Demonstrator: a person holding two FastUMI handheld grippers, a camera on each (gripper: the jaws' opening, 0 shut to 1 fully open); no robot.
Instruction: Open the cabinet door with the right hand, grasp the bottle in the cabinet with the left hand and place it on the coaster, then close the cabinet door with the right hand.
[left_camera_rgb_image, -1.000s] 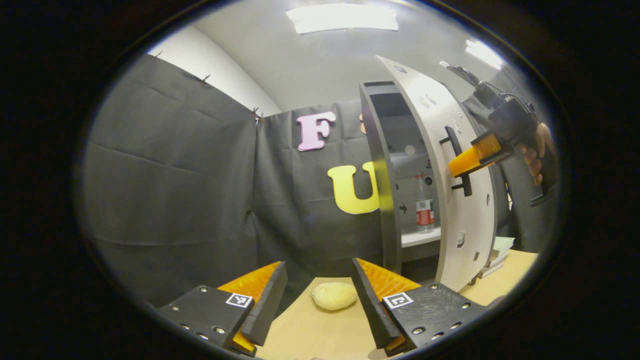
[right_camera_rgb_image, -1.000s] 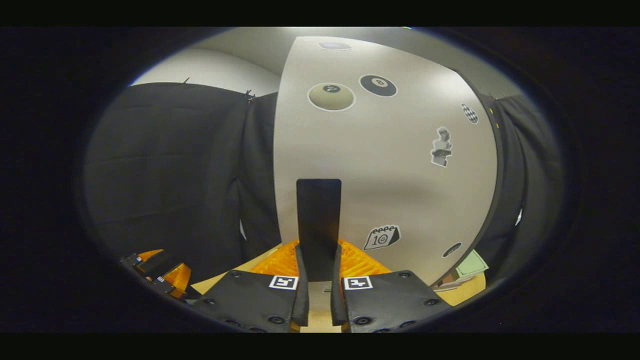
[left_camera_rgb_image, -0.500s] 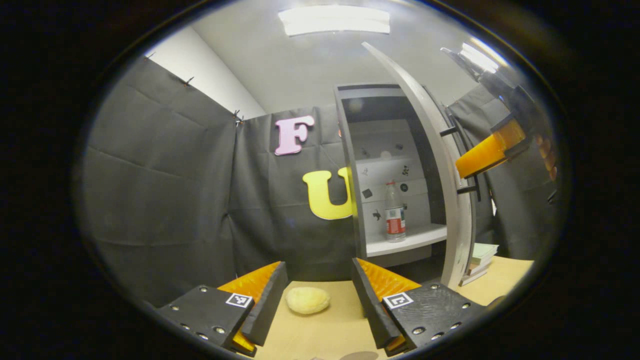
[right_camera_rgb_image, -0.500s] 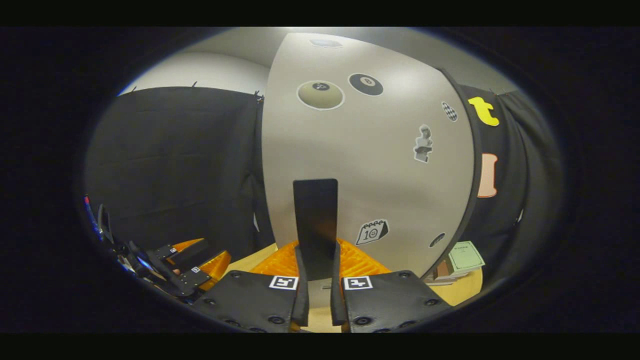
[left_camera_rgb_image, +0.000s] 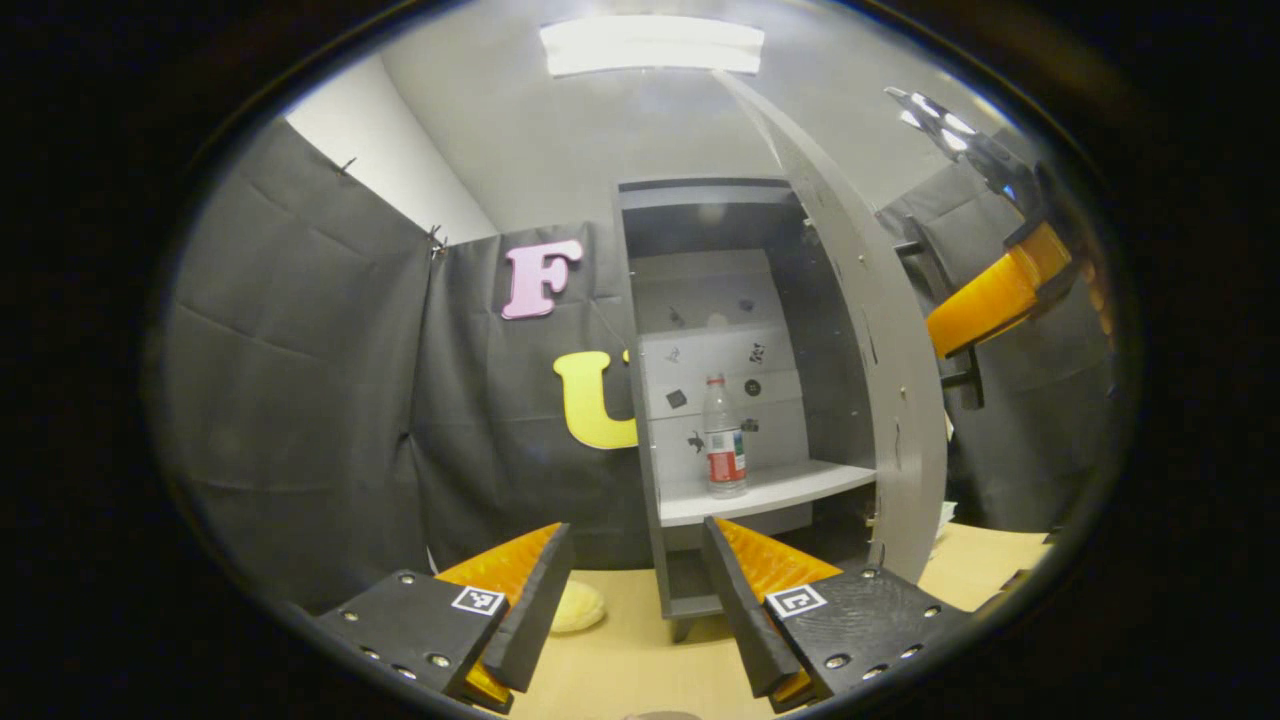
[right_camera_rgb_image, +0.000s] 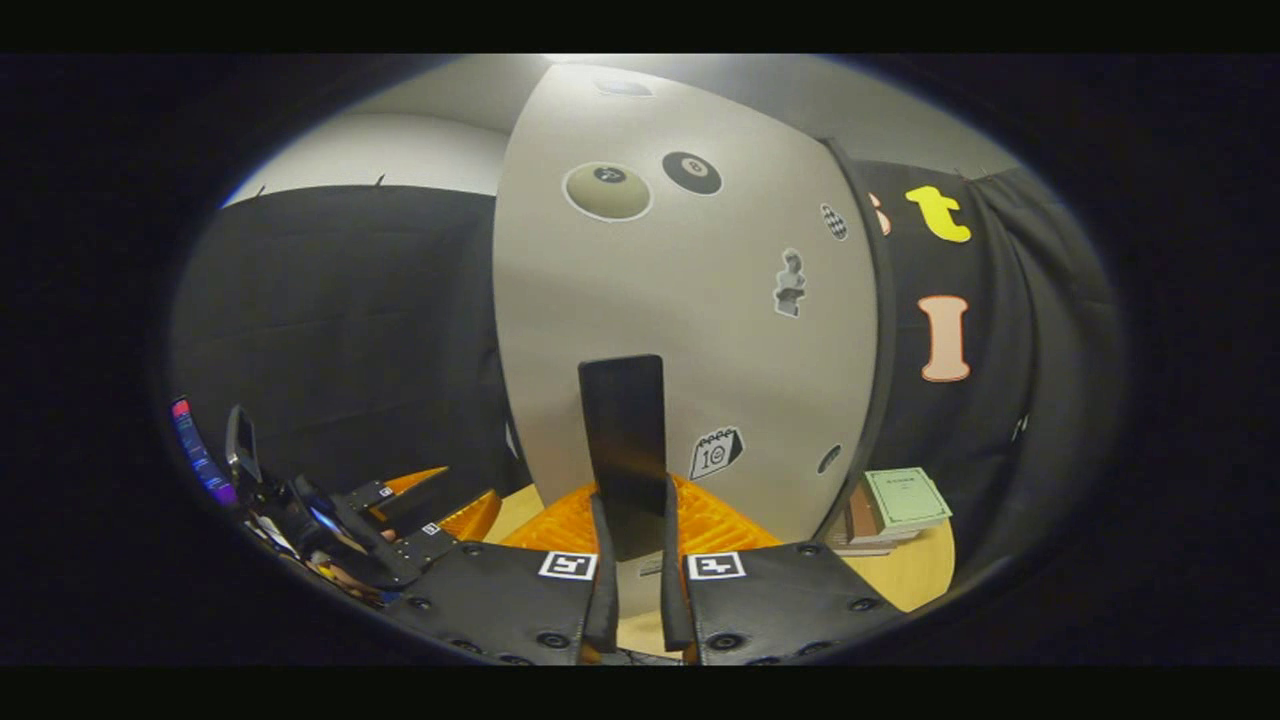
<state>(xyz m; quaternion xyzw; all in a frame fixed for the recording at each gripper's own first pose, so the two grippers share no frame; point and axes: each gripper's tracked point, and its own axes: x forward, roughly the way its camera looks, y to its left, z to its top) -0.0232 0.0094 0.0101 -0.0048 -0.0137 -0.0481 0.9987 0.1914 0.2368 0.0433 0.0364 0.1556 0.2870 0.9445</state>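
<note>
The grey cabinet (left_camera_rgb_image: 640, 400) stands open, and a clear bottle (left_camera_rgb_image: 724, 440) with a red label is upright on its white shelf (left_camera_rgb_image: 770, 490). I see the white door (left_camera_rgb_image: 895, 370) almost edge-on in the left gripper view. In the right gripper view its stickered face (right_camera_rgb_image: 690, 300) is close ahead. My right gripper (right_camera_rgb_image: 632, 500) is shut on the door's black handle (right_camera_rgb_image: 622, 420), and its orange fingers (left_camera_rgb_image: 985, 305) show beside the door. My left gripper (left_camera_rgb_image: 630, 590) hangs open and empty over the table, short of the cabinet and below shelf height.
A pale yellow rounded thing (left_camera_rgb_image: 580, 607) lies on the wooden table (left_camera_rgb_image: 640, 660), partly behind my left finger. A stack of books (right_camera_rgb_image: 895, 500) sits on the table past the door's hinge side. The left gripper (right_camera_rgb_image: 400, 505) shows low at the left of the right gripper view.
The door has swung farther open with my right gripper on its handle, and the shelf and bottle are now in full view. The left gripper's view has turned toward the cabinet.
</note>
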